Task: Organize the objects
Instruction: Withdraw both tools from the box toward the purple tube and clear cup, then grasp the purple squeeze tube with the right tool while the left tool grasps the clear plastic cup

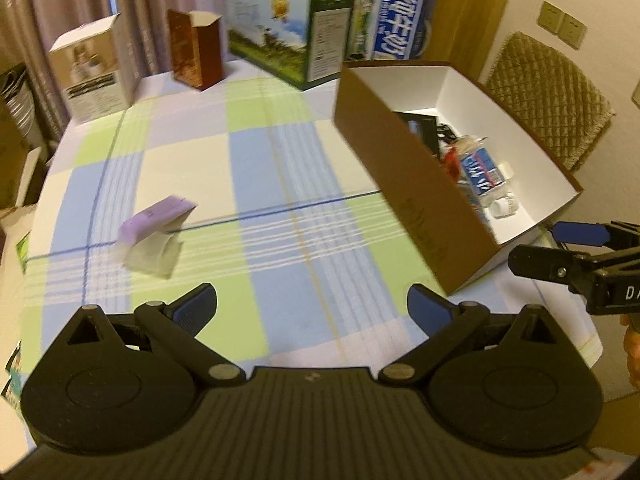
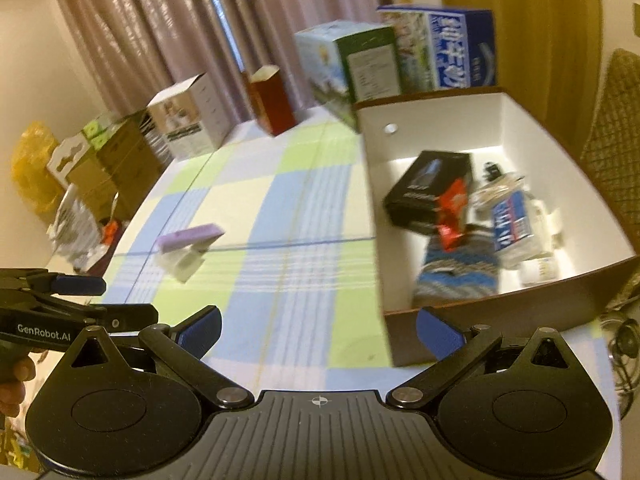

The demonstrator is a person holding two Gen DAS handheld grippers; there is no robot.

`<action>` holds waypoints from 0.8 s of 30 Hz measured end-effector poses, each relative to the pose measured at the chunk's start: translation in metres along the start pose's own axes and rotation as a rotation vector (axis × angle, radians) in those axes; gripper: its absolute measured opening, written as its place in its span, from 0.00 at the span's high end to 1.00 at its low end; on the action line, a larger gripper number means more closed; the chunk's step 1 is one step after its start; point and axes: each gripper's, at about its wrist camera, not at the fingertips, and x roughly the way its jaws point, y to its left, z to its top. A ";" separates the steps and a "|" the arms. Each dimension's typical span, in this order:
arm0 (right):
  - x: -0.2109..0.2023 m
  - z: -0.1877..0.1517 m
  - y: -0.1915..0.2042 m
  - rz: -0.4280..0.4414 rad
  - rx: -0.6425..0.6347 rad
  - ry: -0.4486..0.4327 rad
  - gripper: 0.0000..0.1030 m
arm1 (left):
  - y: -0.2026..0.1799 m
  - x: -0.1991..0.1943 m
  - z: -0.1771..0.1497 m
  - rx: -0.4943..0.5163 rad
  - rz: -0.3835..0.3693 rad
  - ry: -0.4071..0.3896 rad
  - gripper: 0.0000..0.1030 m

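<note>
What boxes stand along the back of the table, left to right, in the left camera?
White box → dark red box → green and blue carton → blue and white carton.

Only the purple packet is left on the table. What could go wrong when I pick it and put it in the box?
The purple packet leans on a white piece, so it may slide when gripped. The brown box is already crowded near the water bottle, so it could land on top and tip.

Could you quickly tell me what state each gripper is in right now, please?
Left gripper: open, holding nothing, above the checked tablecloth.
Right gripper: open, holding nothing, near the brown box.
</note>
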 end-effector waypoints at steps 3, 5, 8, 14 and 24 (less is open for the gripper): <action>0.010 -0.003 0.012 0.019 -0.020 0.024 0.02 | 0.016 -0.003 -0.009 -0.029 0.025 0.008 0.03; 0.017 -0.004 0.019 0.028 -0.033 0.036 0.02 | 0.026 -0.007 -0.014 -0.050 0.043 0.010 0.03; 0.026 -0.006 0.030 0.041 -0.049 0.051 0.02 | 0.042 -0.011 -0.021 -0.079 0.069 0.013 0.03; 0.045 -0.010 0.053 0.062 -0.073 0.082 0.02 | 0.070 -0.024 -0.031 -0.123 0.118 0.006 0.03; 0.073 -0.011 0.084 0.061 -0.085 0.104 0.02 | 0.109 -0.032 -0.045 -0.159 0.165 0.010 0.03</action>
